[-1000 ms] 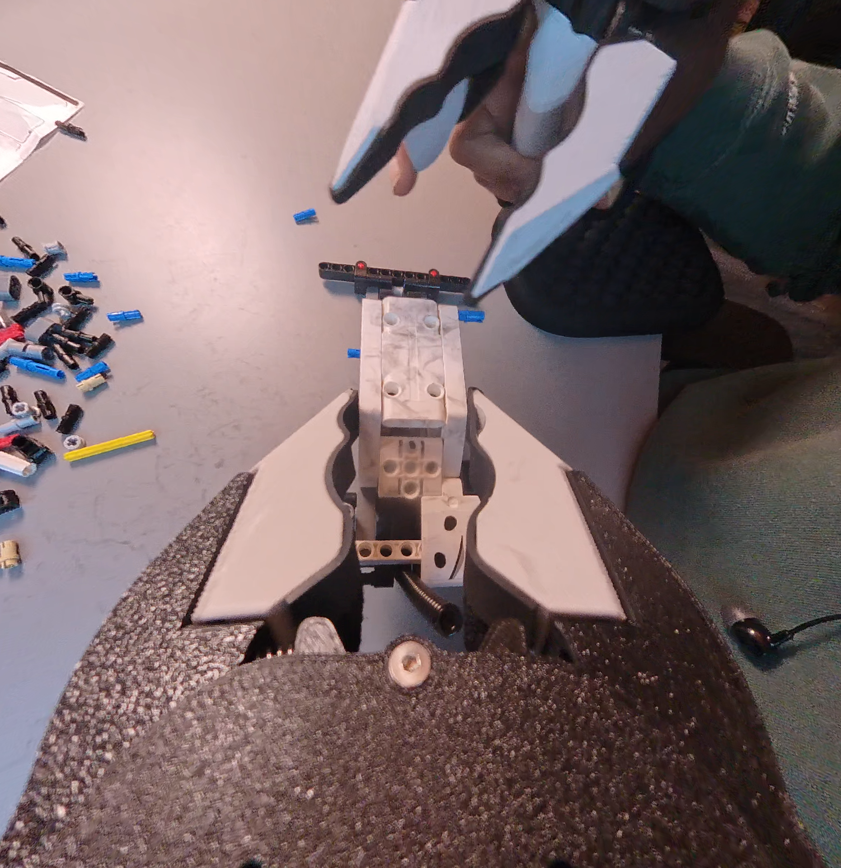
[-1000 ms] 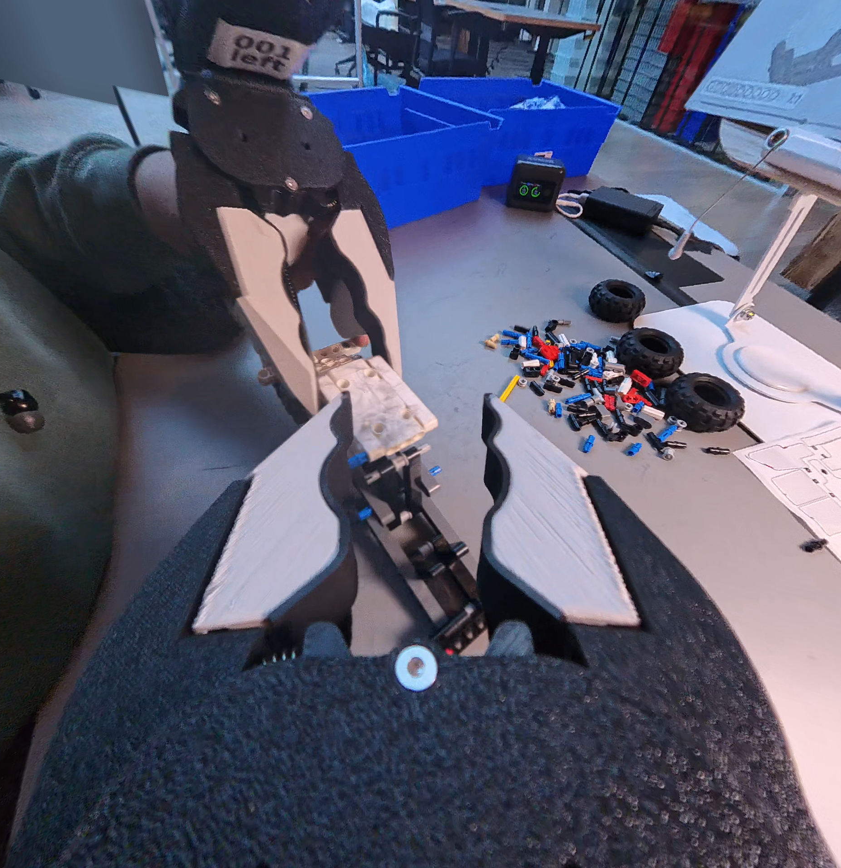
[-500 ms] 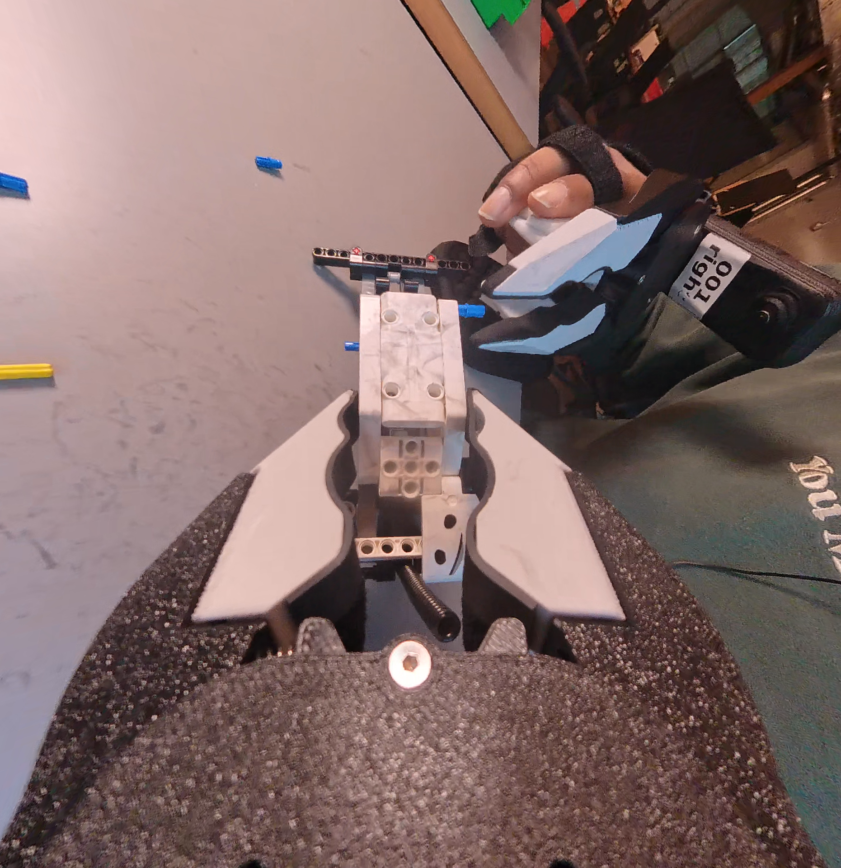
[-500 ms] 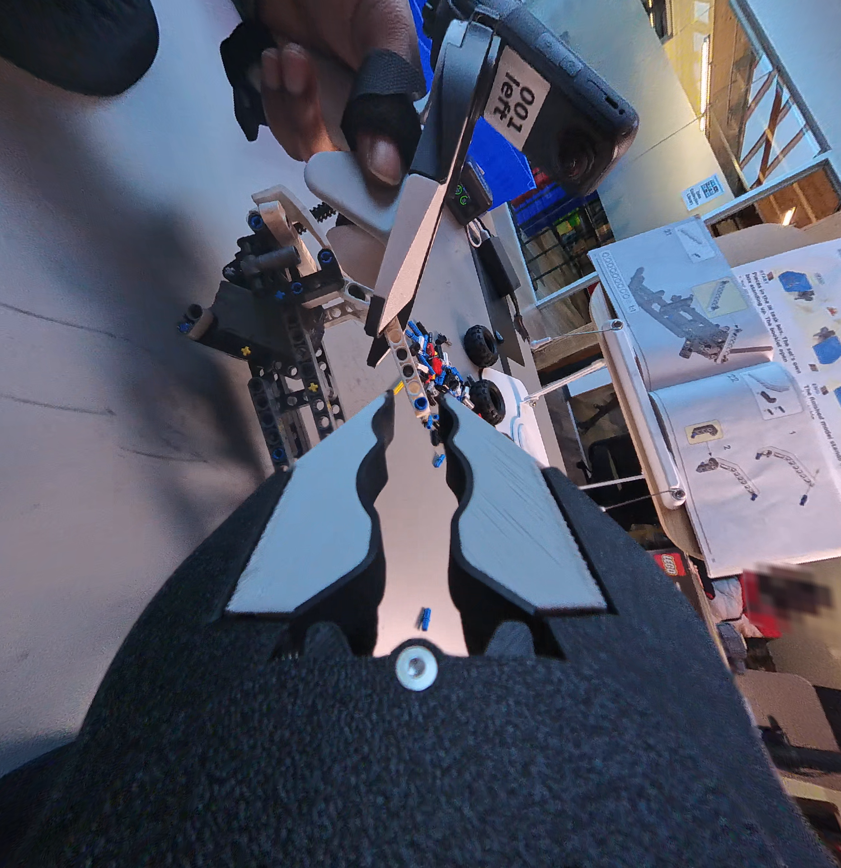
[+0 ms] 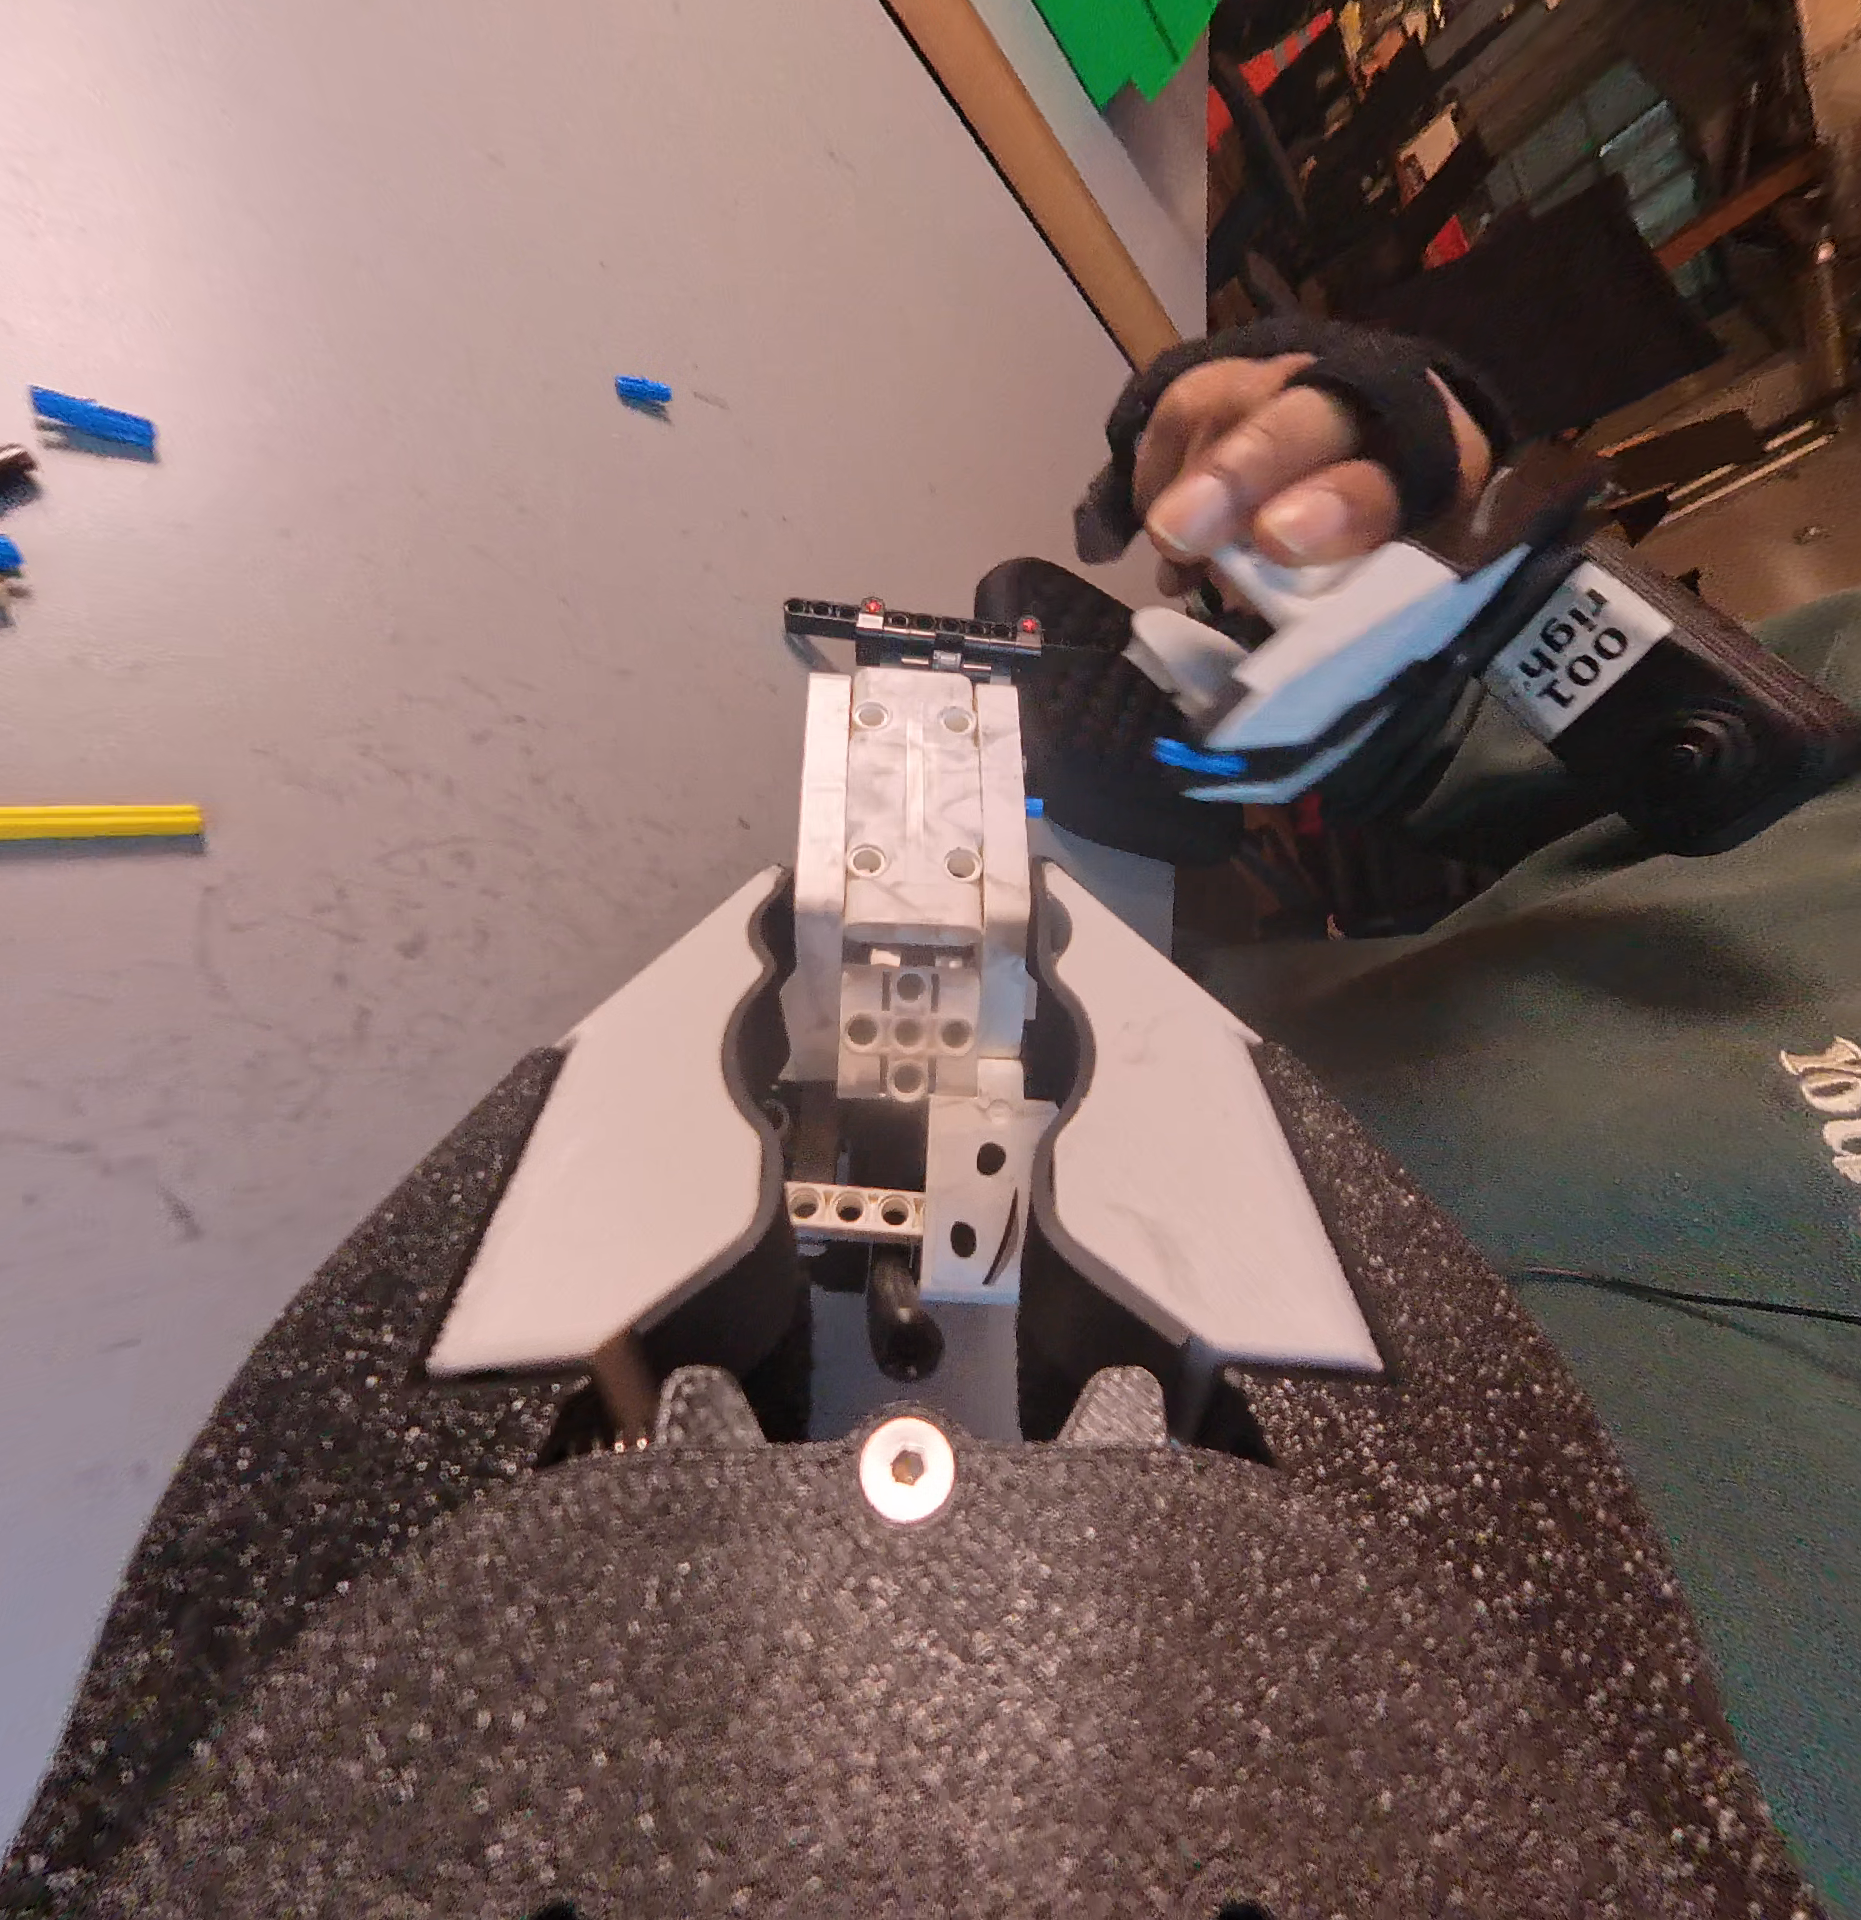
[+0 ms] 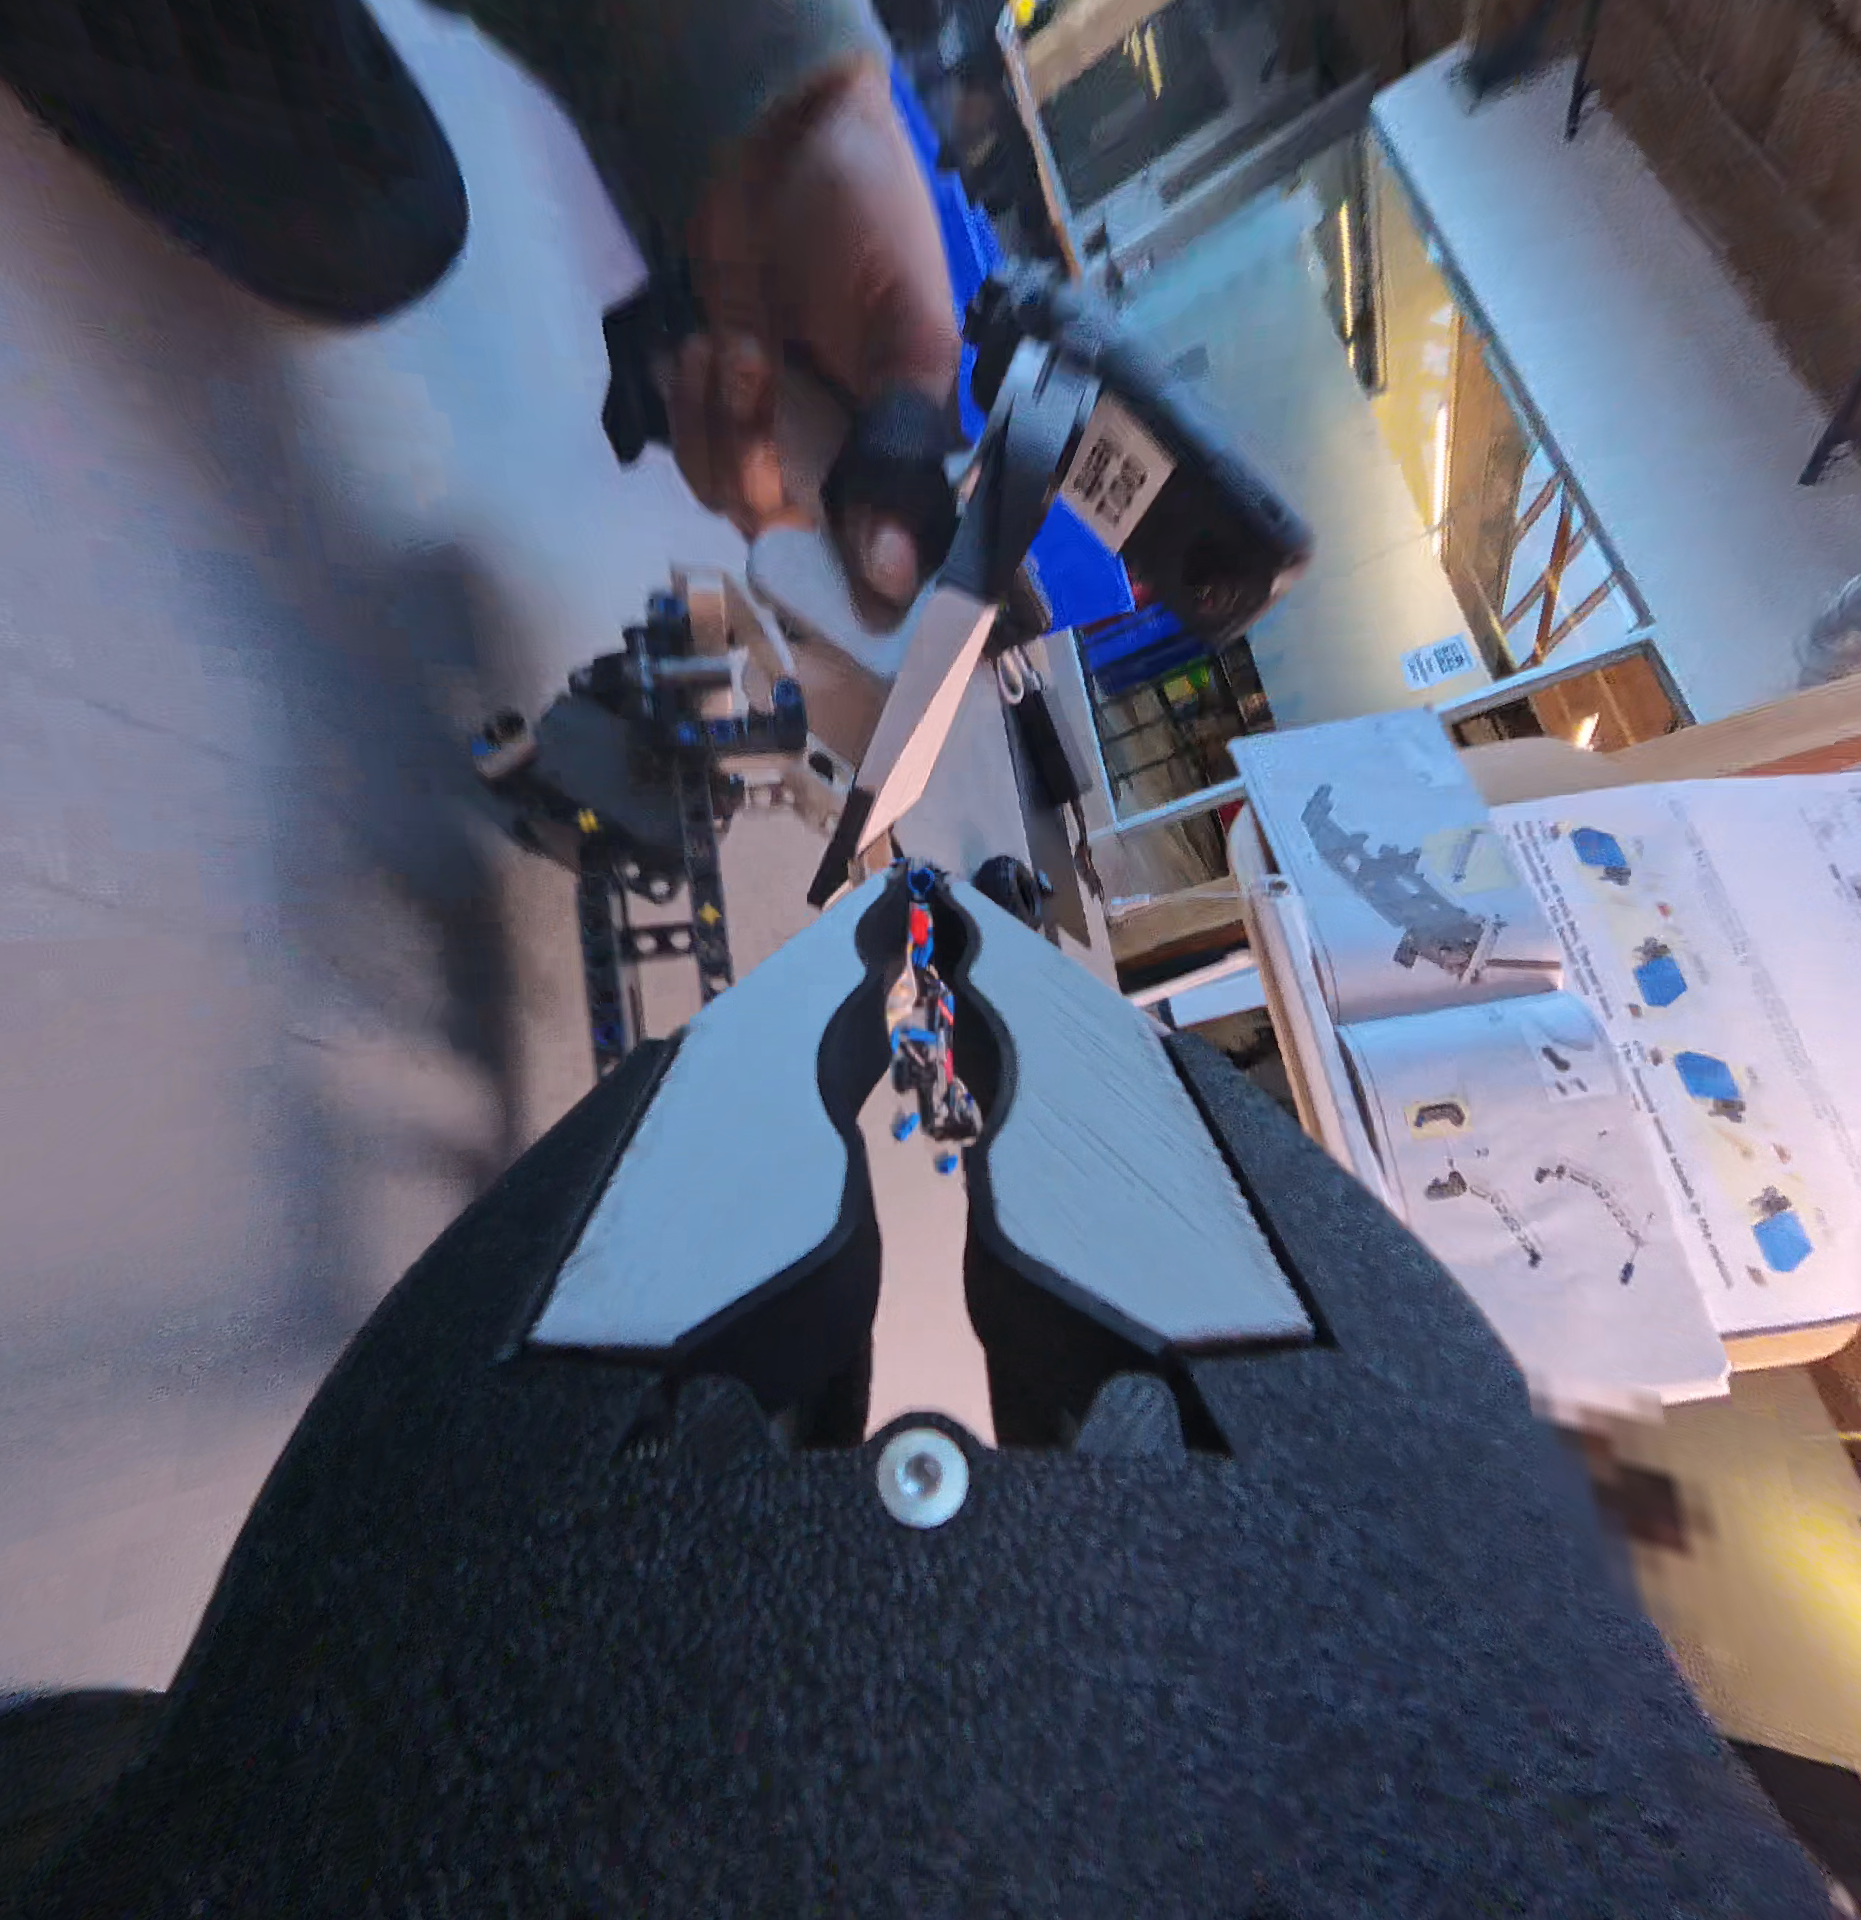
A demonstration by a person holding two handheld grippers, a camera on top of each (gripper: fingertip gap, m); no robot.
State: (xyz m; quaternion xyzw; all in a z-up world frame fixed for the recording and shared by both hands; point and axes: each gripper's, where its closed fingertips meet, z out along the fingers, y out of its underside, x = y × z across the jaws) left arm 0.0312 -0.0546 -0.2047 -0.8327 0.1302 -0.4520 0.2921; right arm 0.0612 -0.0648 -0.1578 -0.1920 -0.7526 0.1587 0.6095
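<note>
White and black plastic brick-built model (image 5: 910, 894) sits clamped between the jaws of the left gripper (image 5: 910, 914), its black studded beam (image 5: 910, 623) jutting beyond their tips over the grey bench (image 5: 386, 520). To the right of those jaws, the right gripper (image 5: 1206, 764) pinches a small blue plastic pin (image 5: 1196, 758), its jaws nearly closed. 1 yellow plastic rod (image 5: 84, 821) lies well left.

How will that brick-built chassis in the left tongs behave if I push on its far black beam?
The chassis is probably stiff: many interlocked white and black pieces. It is gripped only near its rear by the left tongs, so a push on the black beam may lever it. Pinned pieces could pop apart under force.
</note>
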